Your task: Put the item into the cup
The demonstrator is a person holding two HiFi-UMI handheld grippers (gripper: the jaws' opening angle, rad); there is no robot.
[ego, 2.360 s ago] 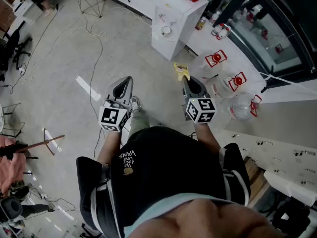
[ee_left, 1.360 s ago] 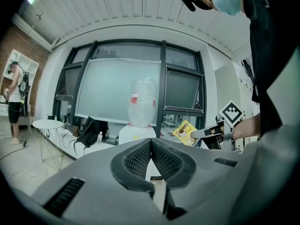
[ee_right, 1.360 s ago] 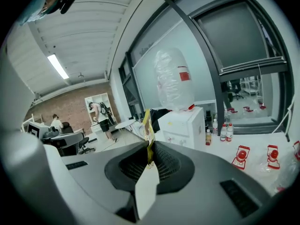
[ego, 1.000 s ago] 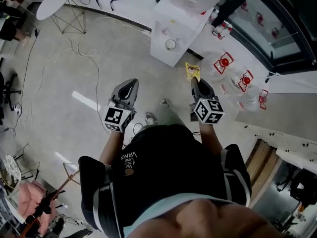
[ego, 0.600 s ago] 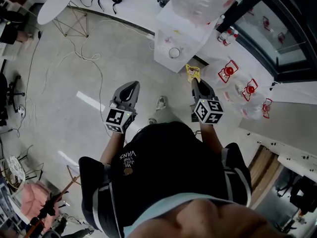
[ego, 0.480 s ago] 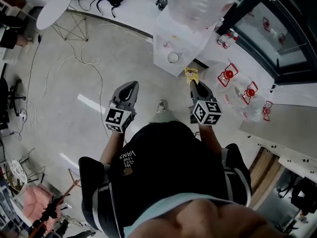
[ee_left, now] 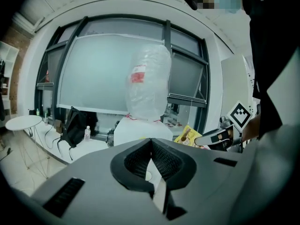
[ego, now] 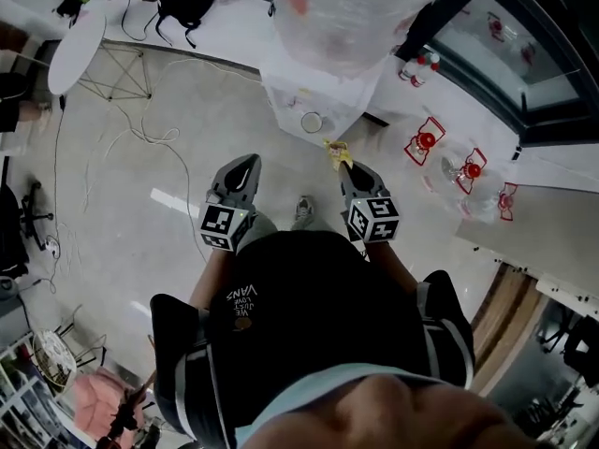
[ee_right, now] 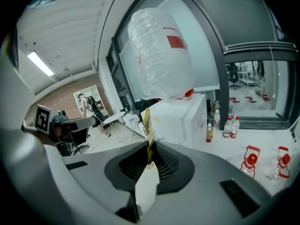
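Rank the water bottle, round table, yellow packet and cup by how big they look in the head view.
1. water bottle: largest, though it stands nearer the camera.
2. round table.
3. yellow packet and cup: they look about alike, so I would not rank them.

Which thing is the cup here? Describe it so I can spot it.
Find the white water dispenser under the big clear bottle. On its front ledge stands the cup, a small pale round rim, the only open circle there.
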